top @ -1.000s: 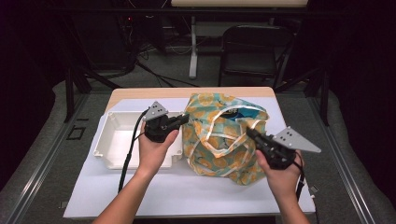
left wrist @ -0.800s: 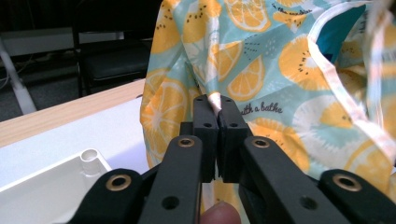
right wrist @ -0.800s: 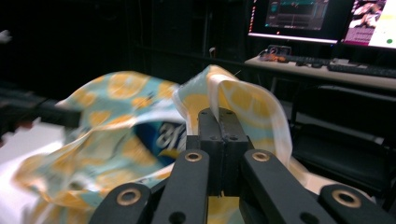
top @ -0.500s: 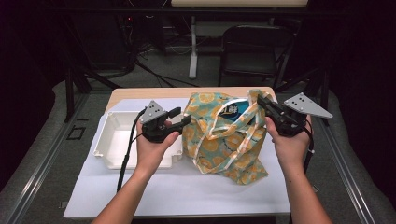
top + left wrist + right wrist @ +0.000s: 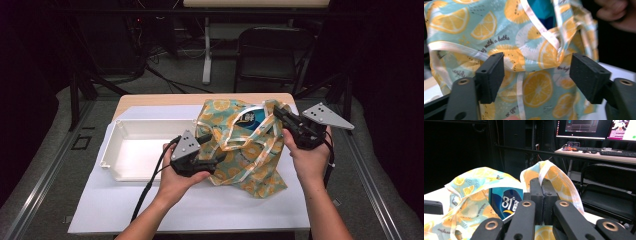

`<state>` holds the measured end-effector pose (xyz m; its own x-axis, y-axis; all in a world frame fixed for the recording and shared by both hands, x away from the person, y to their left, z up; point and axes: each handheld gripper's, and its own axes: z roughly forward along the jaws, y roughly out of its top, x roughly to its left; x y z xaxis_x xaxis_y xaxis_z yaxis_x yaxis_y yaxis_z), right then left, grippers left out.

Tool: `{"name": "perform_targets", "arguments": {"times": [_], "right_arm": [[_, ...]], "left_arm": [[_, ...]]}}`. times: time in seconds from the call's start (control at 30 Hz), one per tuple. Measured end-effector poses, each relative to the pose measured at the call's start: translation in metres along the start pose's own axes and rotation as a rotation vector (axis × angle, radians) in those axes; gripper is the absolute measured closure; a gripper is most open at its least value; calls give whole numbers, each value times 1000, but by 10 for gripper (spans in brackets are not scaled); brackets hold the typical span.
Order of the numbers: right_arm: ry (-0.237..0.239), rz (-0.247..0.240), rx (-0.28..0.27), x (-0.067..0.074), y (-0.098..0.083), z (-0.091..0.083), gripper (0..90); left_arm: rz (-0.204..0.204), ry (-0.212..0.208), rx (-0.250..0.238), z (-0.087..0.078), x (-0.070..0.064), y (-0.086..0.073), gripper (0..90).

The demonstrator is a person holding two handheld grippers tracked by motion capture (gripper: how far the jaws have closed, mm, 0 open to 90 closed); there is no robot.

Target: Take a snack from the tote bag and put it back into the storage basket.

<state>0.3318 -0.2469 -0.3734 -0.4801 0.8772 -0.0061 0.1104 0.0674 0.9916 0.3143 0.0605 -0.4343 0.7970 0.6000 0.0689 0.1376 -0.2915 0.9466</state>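
The lemon-print bag [image 5: 245, 145] sits just right of the white tray [image 5: 145, 150], with a blue packet [image 5: 507, 203] inside. The right gripper [image 5: 280, 116] pinches the bag's edge. The left gripper [image 5: 212, 148] has just been opening, its 2 jaws spread around loose fabric without pressing.

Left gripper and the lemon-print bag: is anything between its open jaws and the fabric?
Nothing visible. The left gripper, jaws just opened, faces the lemon-print bag directly with no pad pressing on it. The right gripper is shut on the bag's far rim, and the white tray sits off to the side.
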Motion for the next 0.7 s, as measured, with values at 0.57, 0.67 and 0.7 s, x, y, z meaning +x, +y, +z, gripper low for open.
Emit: {"name": "perform_targets", "arguments": {"times": [0.57,0.67,0.7], "right_arm": [[7,-31,-9,-2,11,-4,900],[5,-51,-10,-2,15,-2,900],[5,-51,-10,-2,15,-2,900]], "left_arm": [[-13,15,-83,-8,42,43,900],[-6,38,-103,-7,53,61,900],[-6,38,-103,-7,53,61,900]]}}
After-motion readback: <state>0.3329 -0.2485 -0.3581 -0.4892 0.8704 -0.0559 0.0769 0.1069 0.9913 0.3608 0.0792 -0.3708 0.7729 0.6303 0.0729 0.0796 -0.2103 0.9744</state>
